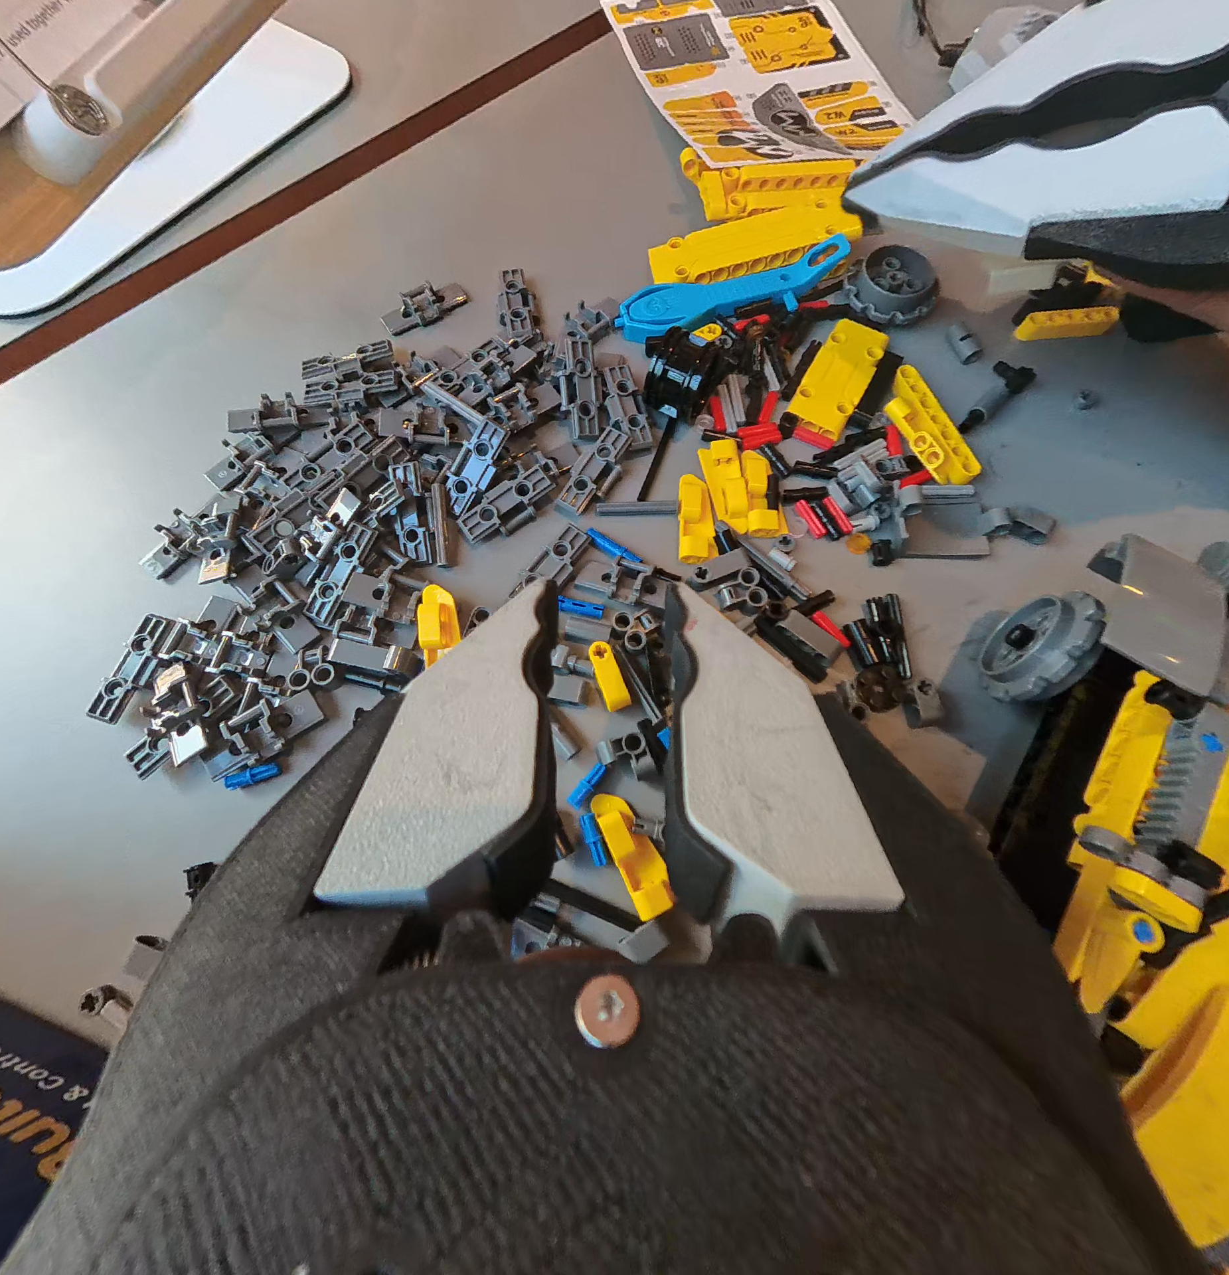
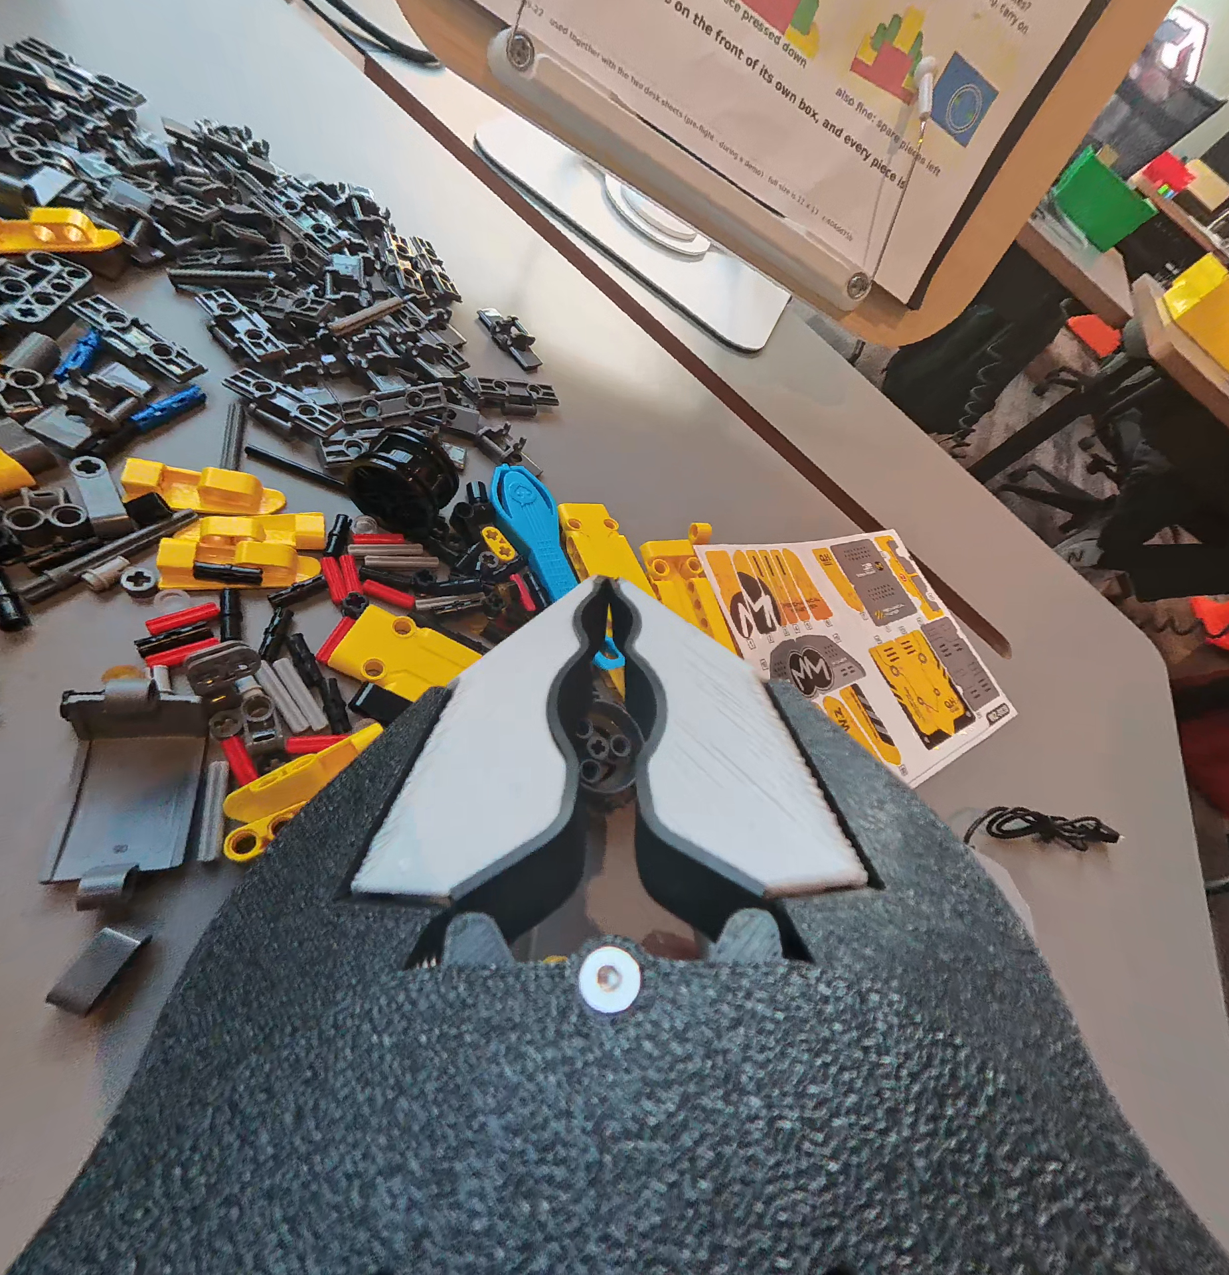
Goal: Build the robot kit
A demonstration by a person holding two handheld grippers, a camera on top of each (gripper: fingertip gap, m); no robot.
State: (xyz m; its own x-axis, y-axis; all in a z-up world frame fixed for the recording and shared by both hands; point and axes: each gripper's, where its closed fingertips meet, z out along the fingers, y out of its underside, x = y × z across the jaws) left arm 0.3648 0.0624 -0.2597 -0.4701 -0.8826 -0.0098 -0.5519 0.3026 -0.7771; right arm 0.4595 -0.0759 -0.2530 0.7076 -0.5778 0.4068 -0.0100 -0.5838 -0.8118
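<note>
Left gripper (image 1: 608, 600) parted over bricks (image 1: 363, 524), right gripper (image 2: 606, 585) closed, empty.

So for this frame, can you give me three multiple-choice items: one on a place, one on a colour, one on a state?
1. Where is the sticker sheet?
A. Under the grey pile
B. Flat on the table, right of the yellow beams
C. On the monitor stand

2. What colour is the long flat pry tool beside the black wheel?
A. Red
B. Blue
C. Green

3. What state is the left gripper in?
A. Open, over small loose parts
B. Shut on a yellow beam
C. Shut on nothing

Key:
1 B: the sheet lies flat just past the beams.
2 B: the tool is bright blue in both views.
3 A: the fingers stand apart, with a small yellow connector showing on the table between them.
</note>
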